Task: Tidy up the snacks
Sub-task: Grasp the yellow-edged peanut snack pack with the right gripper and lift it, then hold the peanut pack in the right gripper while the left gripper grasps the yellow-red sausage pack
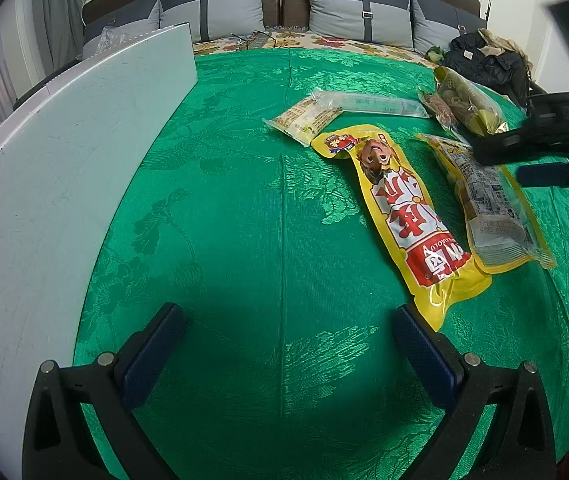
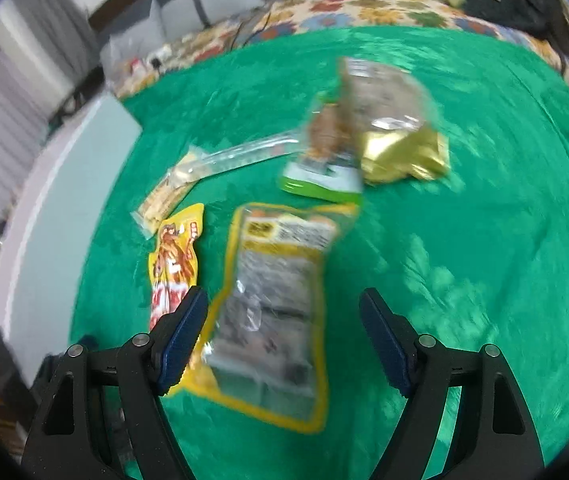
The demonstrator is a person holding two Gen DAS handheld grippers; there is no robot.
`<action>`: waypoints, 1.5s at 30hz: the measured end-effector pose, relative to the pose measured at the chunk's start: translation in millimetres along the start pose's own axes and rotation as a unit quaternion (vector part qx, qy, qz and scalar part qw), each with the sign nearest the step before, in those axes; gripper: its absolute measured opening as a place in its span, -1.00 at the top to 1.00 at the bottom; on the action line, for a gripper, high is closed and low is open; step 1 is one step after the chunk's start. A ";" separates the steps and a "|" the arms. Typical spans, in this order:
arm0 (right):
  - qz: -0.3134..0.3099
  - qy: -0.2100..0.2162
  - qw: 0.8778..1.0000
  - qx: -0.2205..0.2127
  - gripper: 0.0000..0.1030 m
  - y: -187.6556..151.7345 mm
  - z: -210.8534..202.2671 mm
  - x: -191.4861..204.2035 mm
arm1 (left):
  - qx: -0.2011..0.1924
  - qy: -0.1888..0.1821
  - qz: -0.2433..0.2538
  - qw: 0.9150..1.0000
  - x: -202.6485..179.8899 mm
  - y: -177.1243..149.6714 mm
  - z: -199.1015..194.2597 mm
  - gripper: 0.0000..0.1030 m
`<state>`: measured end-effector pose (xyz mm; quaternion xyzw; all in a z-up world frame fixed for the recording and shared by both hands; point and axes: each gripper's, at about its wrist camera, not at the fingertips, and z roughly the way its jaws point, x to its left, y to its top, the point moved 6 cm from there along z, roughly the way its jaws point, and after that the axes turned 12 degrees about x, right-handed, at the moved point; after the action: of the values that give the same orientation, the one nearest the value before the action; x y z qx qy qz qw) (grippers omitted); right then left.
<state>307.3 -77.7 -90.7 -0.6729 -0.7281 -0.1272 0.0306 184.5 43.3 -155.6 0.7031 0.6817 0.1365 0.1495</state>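
Several snack packs lie on a green bedspread [image 1: 224, 220]. A long yellow and red pack [image 1: 400, 216] lies right of centre in the left wrist view, and also shows in the right wrist view [image 2: 172, 264]. A yellow-edged clear pack [image 1: 488, 204] lies beside it; in the right wrist view [image 2: 272, 312] it lies below and between my open right gripper [image 2: 284, 336] jaws. A clear tube pack [image 1: 368, 104], a small cracker pack [image 1: 304, 118] and a gold-green pack [image 1: 468, 106] lie farther back. My left gripper [image 1: 288, 344] is open and empty above the cloth.
A pale grey-white board [image 1: 44, 184] lies along the left side. Grey pillows [image 1: 356, 8] and a flowered cover [image 1: 324, 42] are at the bed's head. A dark jacket [image 1: 488, 64] lies at the far right. The right wrist view is motion-blurred.
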 end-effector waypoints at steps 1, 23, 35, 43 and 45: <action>-0.001 -0.023 1.000 0.019 -0.57 3.6 10.6 8.3 | 0.000 0.000 0.000 1.000 0.0 0.0 0.0 -1.00; -0.040 -0.032 0.999 0.010 -0.07 -31.3 11.2 -25.1 | 0.000 0.000 0.000 1.000 -1.4 1.2 0.4 -1.00; -0.008 -0.047 0.994 -0.098 -0.43 -86.9 -19.8 -115.8 | 0.000 0.000 0.000 1.000 -1.4 1.1 0.3 -1.00; -0.049 -0.098 0.988 -0.111 -0.67 -88.6 -6.8 -108.2 | -0.001 0.000 0.000 1.000 -1.2 1.0 0.1 -1.00; -0.045 -0.093 0.988 -0.111 -0.71 -88.3 -7.4 -110.9 | -0.001 0.000 0.001 1.000 -1.2 1.0 0.1 -1.00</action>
<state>229.4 -192.7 -120.2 -0.6478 -0.7386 -0.1451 -0.1177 185.3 42.0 -155.3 0.7035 0.6811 0.1367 0.1500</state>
